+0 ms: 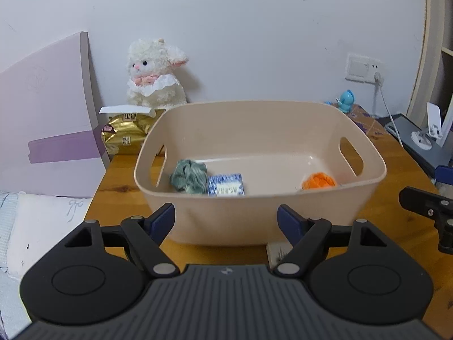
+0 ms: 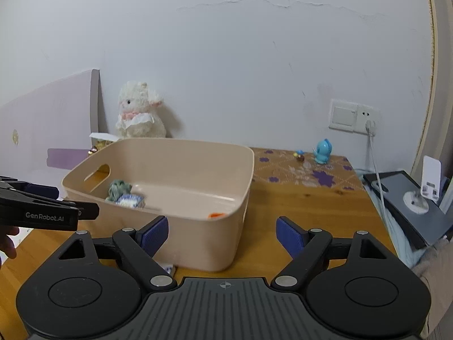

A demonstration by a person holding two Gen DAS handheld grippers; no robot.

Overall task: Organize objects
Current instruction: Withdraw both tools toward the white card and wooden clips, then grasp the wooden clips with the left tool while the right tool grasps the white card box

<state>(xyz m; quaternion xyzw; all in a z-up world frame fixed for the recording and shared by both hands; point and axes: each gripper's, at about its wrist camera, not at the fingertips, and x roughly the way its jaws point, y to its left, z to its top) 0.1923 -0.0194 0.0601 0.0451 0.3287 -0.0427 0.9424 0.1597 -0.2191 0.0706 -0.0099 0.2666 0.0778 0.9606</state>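
On the wooden table (image 1: 119,175) in my left view sits the beige bin (image 1: 260,215), dead ahead of the left gripper (image 1: 226,221), whose tongs are spread wide with nothing between them. Inside the bin I can see a green scrunchie (image 1: 189,180), a blue-white packet (image 1: 226,188) touching it, and an orange scrunchie (image 1: 318,181) over by the right handle cutout. Something small and pale (image 1: 276,250) peeks out just in front of the bin, half hidden behind my right finger, can't tell what it is. The right gripper's nose pokes in at the edge.

Over in the right view, the right gripper (image 2: 222,235) is also wide open and empty, near the bin's front corner. A blue-white scrap (image 2: 169,268) shows under that corner beside my left finger, probably the same leftover item.

My guess is it's light and flat, maybe a bit slick if it's wrapped. I'd pinch it by a free edge, since the bin wall crowds it. The bin itself looks stiff and light; its handle cutouts are the obvious hold.
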